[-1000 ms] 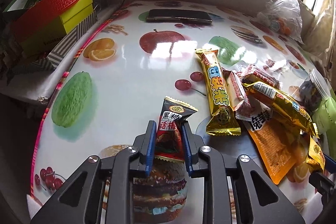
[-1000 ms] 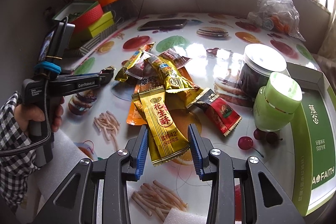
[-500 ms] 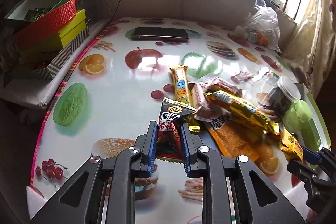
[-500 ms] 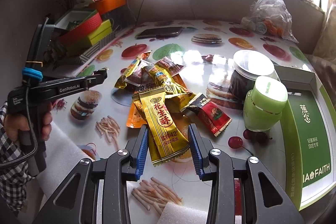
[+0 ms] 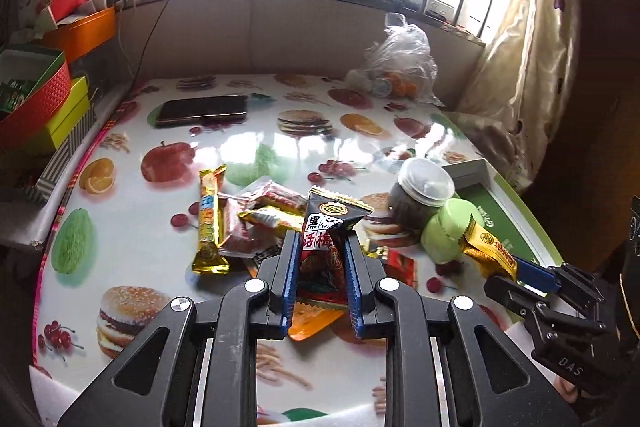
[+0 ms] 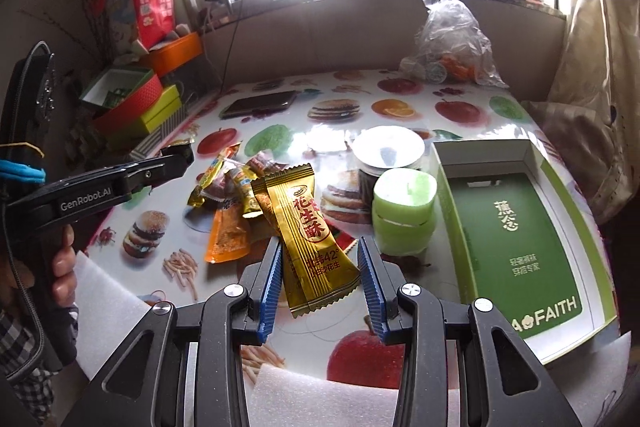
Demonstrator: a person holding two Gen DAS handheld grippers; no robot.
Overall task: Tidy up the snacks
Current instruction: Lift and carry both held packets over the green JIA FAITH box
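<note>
My left gripper (image 5: pixel 318 251) is shut on a black and red plum snack packet (image 5: pixel 325 239) and holds it up above the table. My right gripper (image 6: pixel 320 259) is shut on a gold peanut crisp packet (image 6: pixel 308 235), lifted off the table; the packet also shows in the left wrist view (image 5: pixel 486 251). A pile of snack packets (image 6: pixel 232 191) lies on the fruit-print table (image 6: pixel 400 107) left of centre. An open green box (image 6: pixel 516 227) lies at the right.
A dark jar with a white lid (image 6: pixel 388 151) and a green lidded cup (image 6: pixel 404 215) stand beside the green box. A phone (image 6: pixel 260 103) lies at the back. Stacked boxes (image 6: pixel 136 103) stand at the left edge. A plastic bag (image 6: pixel 452 43) sits at the back right.
Both grippers have lifted their packets well above the table. The left gripper has swung right toward the jar and green box. The right packet has left the pile.
</note>
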